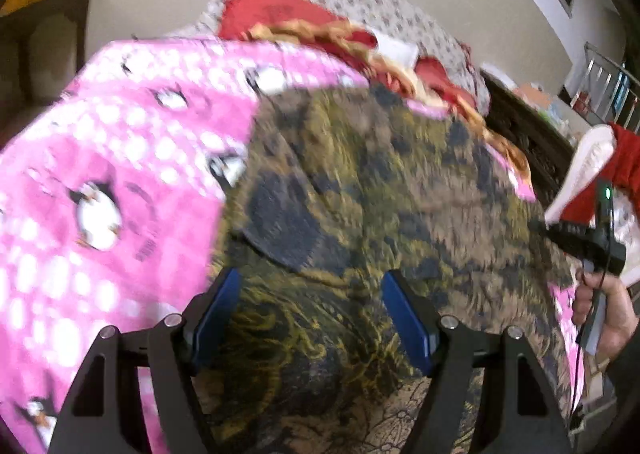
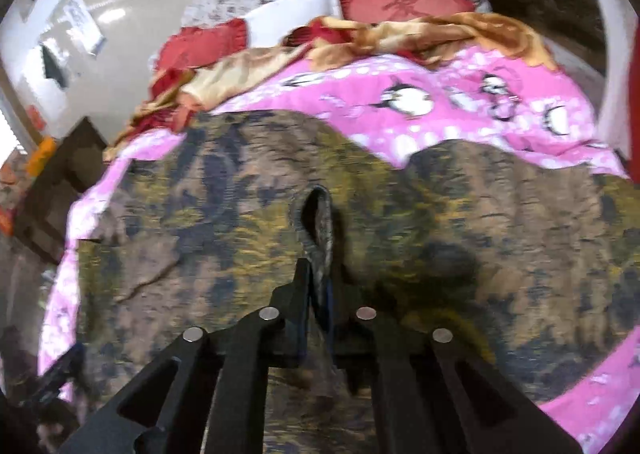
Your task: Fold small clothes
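Note:
A camouflage garment [image 1: 380, 190] in olive, brown and dark blue lies spread on a pink penguin-print bedspread [image 1: 100, 174]. My left gripper [image 1: 312, 318] is open just above the garment's near part, its blue pads [image 1: 218, 314] wide apart with cloth showing between them. My right gripper [image 2: 318, 294] is shut on a pinched fold of the camouflage garment [image 2: 240, 222], which stands up in a loop past the fingertips. The right gripper also shows in the left wrist view [image 1: 580, 238], at the garment's right edge, held by a hand.
Red cushions [image 2: 400, 2], a white pillow [image 2: 296, 14] and a crumpled gold and red blanket [image 2: 420, 34] lie at the head of the bed. A dark wooden cabinet [image 2: 52, 198] stands left of the bed. Pink bedspread [image 2: 440, 102] shows beyond the garment.

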